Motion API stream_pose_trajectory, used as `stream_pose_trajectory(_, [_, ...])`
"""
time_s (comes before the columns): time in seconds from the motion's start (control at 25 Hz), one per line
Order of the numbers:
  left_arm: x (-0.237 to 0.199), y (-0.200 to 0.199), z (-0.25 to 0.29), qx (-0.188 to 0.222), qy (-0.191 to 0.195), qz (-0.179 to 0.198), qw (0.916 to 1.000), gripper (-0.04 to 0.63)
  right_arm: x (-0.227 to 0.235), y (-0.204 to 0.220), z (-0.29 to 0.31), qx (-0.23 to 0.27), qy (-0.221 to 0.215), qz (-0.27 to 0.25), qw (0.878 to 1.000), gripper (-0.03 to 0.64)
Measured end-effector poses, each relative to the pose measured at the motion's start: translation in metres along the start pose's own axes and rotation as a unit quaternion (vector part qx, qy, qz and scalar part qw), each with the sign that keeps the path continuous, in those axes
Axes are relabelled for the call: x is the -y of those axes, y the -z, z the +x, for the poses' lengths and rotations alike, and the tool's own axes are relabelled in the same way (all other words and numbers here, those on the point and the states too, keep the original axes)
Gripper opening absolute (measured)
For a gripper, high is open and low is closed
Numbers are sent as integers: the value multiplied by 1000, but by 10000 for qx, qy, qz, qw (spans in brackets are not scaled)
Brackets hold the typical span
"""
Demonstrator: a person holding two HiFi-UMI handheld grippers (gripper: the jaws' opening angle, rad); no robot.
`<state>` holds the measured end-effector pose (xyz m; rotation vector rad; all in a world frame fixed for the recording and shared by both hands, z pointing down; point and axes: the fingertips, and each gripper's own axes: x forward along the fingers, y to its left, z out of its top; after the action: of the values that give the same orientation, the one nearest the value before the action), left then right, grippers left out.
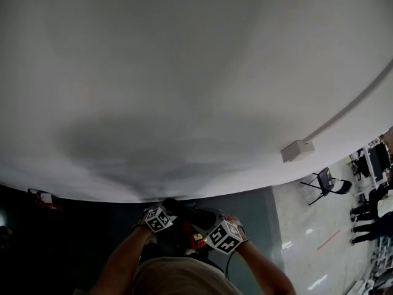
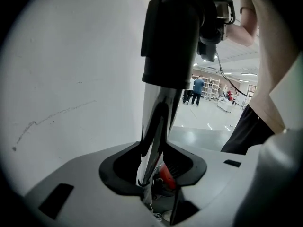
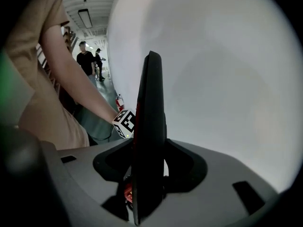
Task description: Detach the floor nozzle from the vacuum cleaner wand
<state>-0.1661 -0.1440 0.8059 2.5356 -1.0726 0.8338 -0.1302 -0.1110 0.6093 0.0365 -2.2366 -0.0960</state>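
While the left hand-held gripper (image 2: 152, 186) clamps the glossy silver vacuum wand tube (image 2: 158, 112) below its matt black plastic collar (image 2: 170, 37), the right hand-held gripper (image 3: 147, 193), clenched on the flat black plastic floor nozzle piece (image 3: 150, 122), should pull straight along the tube without twisting. Both parts hang mid-air before a plain white wall (image 1: 184, 72).
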Motion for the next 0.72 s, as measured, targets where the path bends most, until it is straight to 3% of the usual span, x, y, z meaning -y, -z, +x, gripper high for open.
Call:
stream_pose_trajectory(0.16, [4, -2, 1, -25, -239, -135, 9996, 150, 16, 5, -3, 328, -1083, 102, 9935, 209])
stream_pose_trajectory(0.24, [-4, -2, 7, -35, -328, -346, 9989, 150, 25, 3, -3, 296, -836, 133, 9960, 206])
stream_pose_trajectory(0.4, [-18, 0, 10, -77, -213, -727, 9971, 152, 17, -6, 1, -32, 355, 112, 9993, 206])
stream_pose_trajectory(0.48, [-14, 4, 7, -83, -123, -776, 9969, 153, 9, -6, 1, 72, 416, 206, 9989, 206])
stream_pose_trajectory(0.56, [-12, 5, 4, -121, -147, -602, 9980, 152, 12, -5, -1, 239, 108, 142, 9996, 206])
stream_pose_trajectory(0.72, [-4, 10, -3, -536, -154, 216, 9982, 111, 31, 7, -9, 387, -602, -65, 9974, 206])
